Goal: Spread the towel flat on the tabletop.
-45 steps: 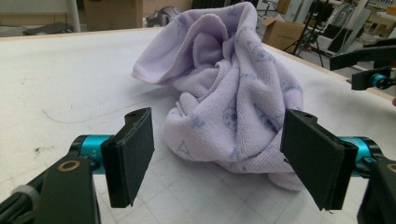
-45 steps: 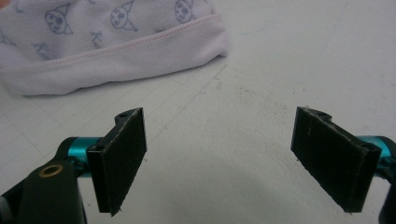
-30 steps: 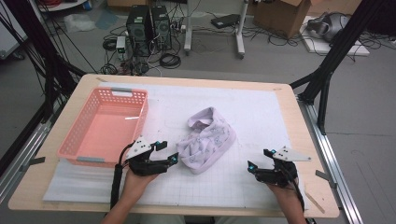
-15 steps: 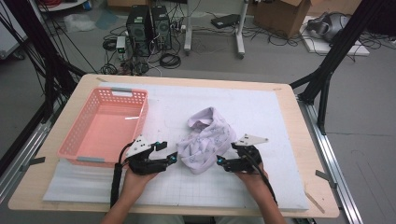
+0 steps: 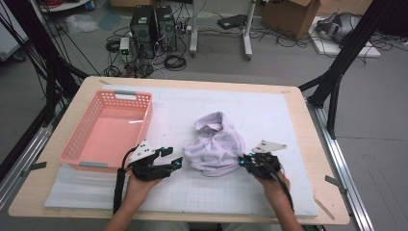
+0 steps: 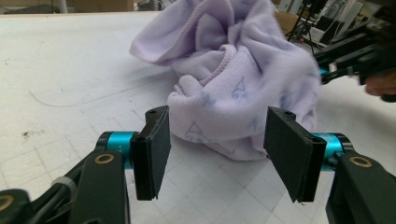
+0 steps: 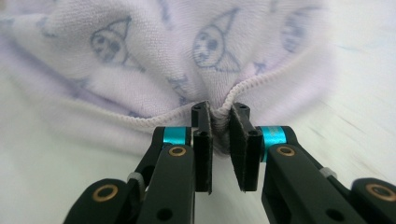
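Right gripper (image 5: 242, 162) fingers nipped on hem of cloth (image 5: 215, 143) mid-surface, left gripper (image 5: 177, 162) wide open and empty at its 9 o'clock; bite deep into a fold before lifting

A pink plastic basket (image 5: 108, 134) sits empty at the left of the frame on a white gridded mat (image 5: 269, 115) that covers most of a wooden table (image 5: 308, 120). Beyond the table, at upper centre, two black computer towers (image 5: 153, 26) stand on the grey floor among loose cables (image 5: 175, 61). A cardboard box (image 5: 288, 17) sits at the upper right.
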The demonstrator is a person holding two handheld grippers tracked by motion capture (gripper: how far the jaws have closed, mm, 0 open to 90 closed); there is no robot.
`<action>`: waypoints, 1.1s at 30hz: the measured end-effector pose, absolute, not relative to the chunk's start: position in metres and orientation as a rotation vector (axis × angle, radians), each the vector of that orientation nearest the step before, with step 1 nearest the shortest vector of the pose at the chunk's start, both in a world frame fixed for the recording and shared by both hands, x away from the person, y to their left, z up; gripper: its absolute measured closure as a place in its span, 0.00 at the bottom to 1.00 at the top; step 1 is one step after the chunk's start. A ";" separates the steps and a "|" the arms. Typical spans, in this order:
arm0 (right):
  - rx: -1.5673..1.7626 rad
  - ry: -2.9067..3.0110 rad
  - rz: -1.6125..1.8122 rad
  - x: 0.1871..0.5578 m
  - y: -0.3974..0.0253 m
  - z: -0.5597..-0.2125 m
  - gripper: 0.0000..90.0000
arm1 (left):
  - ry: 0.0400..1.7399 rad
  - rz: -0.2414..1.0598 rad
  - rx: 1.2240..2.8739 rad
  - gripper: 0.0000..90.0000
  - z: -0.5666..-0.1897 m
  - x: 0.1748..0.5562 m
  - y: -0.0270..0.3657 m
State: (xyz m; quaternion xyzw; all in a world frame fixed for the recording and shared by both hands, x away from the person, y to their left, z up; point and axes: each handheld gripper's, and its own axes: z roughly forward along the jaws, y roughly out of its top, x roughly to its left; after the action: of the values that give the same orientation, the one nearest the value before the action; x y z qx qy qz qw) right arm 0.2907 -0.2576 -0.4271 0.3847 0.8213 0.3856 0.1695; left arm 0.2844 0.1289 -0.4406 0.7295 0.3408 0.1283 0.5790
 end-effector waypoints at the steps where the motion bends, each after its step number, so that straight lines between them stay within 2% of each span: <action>1: 1.093 2.334 1.096 0.291 -0.258 -0.427 0.89 | 0.796 0.298 1.707 0.46 -0.440 0.284 0.129; 5: 1.162 2.283 1.072 0.270 -0.301 -0.424 0.89 | 0.791 0.289 1.713 0.47 -0.441 0.284 0.126; 9: 1.191 2.260 1.050 0.253 -0.325 -0.425 0.87 | 0.781 0.269 1.715 0.48 -0.441 0.287 0.120; 14: 1.214 2.163 1.148 0.249 -0.335 -0.416 0.66 | 0.759 0.245 1.722 0.47 -0.433 0.297 0.105; 18: 1.252 2.058 1.189 0.262 -0.335 -0.406 0.58 | 0.718 0.217 1.766 0.42 -0.424 0.309 0.082; 23: 1.300 2.105 1.152 0.290 -0.322 -0.420 0.53 | 0.687 0.200 1.878 0.40 -0.428 0.324 0.053; 25: 1.322 2.128 1.142 0.299 -0.317 -0.429 0.51 | 0.704 0.183 1.902 0.44 -0.434 0.327 0.049; 26: 1.329 2.147 1.125 0.303 -0.314 -0.432 0.51 | 0.704 0.177 1.922 0.50 -0.436 0.328 0.049; 28: 1.337 2.192 1.081 0.307 -0.307 -0.440 0.53 | 0.716 0.176 1.952 0.66 -0.437 0.327 0.051; 30: 1.328 2.256 1.055 0.309 -0.302 -0.446 0.65 | 0.720 0.189 1.970 0.78 -0.436 0.324 0.054; 31: 1.317 2.245 1.045 0.306 -0.301 -0.447 0.71 | 0.720 0.186 1.977 0.81 -0.435 0.322 0.056; 32: 1.318 2.245 1.052 0.305 -0.302 -0.447 0.84 | 0.720 0.186 1.973 0.83 -0.434 0.319 0.058; 33: 1.333 2.259 1.084 0.304 -0.305 -0.446 0.86 | 0.721 0.180 1.982 0.85 -0.433 0.315 0.060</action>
State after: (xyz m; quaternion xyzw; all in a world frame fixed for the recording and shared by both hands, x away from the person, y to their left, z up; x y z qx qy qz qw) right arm 0.3045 -0.3053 -0.4462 0.4642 0.7868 0.3776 0.1512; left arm 0.3153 0.0604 -0.4328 0.8160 0.2969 0.0743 0.4904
